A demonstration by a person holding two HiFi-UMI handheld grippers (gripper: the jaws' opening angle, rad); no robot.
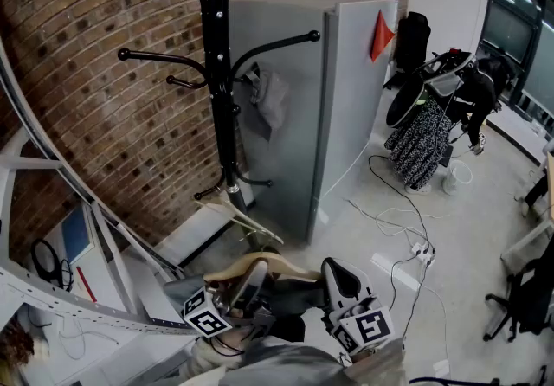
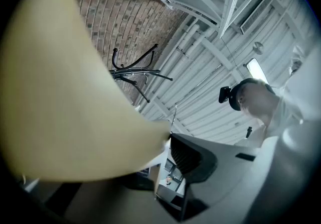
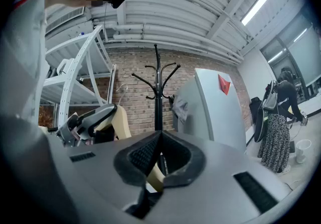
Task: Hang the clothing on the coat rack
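Note:
A pale wooden hanger [image 1: 275, 265] lies crosswise low in the head view, with dark cloth [image 1: 290, 299] under it. My left gripper [image 1: 253, 276] is shut on the hanger's left part. In the left gripper view the wood [image 2: 75, 107] fills the left side and touches the one pad [image 2: 190, 155] that shows. The hanger's wire hook [image 2: 174, 115] rises above that pad. My right gripper [image 1: 338, 276] is shut on the hanger's right end, and wood [image 3: 155, 178] shows below its closed pads [image 3: 145, 152]. The black coat rack [image 1: 221, 73] stands ahead, apart from the hanger.
A grey cloth [image 1: 270, 99] hangs on one rack arm. A grey cabinet [image 1: 346, 99] stands right of the rack, against the brick wall. White shelf frames [image 1: 52, 202] are at the left. Another hanger [image 1: 247, 215] lies by the rack base. Cables [image 1: 407, 228] cross the floor; a person [image 1: 476, 90] stands far right.

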